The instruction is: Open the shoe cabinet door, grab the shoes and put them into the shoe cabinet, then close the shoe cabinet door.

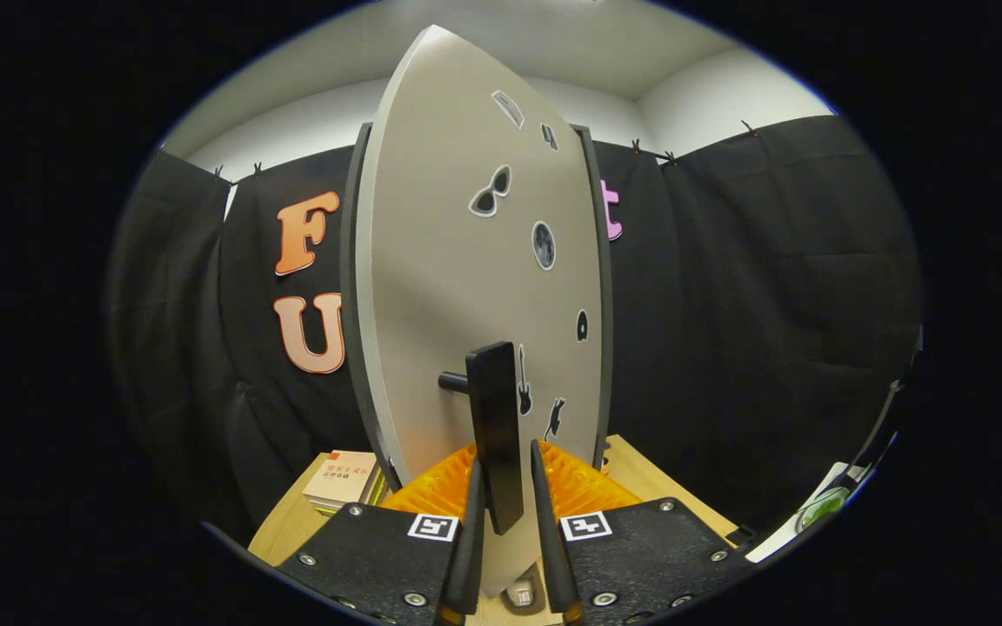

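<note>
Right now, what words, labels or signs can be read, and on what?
Nothing reads clearly.
Book beside the door: cover print, too small to read.
Door: picture stickers, no words.
Gripper, fingers flanking the handle, grip unclear: two square pattern markers, no words.
</note>
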Demonstrator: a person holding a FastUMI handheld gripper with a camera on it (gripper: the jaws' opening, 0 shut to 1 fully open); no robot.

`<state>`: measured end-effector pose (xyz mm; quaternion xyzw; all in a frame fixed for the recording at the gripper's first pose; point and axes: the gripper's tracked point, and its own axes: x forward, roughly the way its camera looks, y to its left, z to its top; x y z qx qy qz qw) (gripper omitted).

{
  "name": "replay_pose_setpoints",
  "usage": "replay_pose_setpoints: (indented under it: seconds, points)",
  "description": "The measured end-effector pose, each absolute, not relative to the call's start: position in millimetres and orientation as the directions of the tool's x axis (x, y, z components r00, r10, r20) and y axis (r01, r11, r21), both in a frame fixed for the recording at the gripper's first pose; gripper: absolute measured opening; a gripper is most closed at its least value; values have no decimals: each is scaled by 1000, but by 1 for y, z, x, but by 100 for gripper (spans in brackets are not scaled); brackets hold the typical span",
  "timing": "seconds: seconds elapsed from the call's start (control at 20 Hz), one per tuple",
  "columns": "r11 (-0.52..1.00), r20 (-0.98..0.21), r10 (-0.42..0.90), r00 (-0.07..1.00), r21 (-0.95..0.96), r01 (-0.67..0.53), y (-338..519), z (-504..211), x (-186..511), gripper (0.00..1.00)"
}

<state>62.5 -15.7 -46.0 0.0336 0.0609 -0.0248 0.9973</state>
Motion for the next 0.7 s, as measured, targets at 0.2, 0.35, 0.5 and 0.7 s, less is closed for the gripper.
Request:
replay_pose_setpoints:
  seconds: [0.2, 0.35, 0.5, 0.7]
  points:
    - [993, -117, -90, 989, 71, 98, -46, -46, 50, 29]
    - [987, -120, -140, 983, 59, 148, -73, -47, 42, 29]
    - [984, -123, -164, 979, 52, 171, -95, -46, 35, 35]
    - [982, -129, -182, 975, 21, 186, -113, -46, 31, 42]
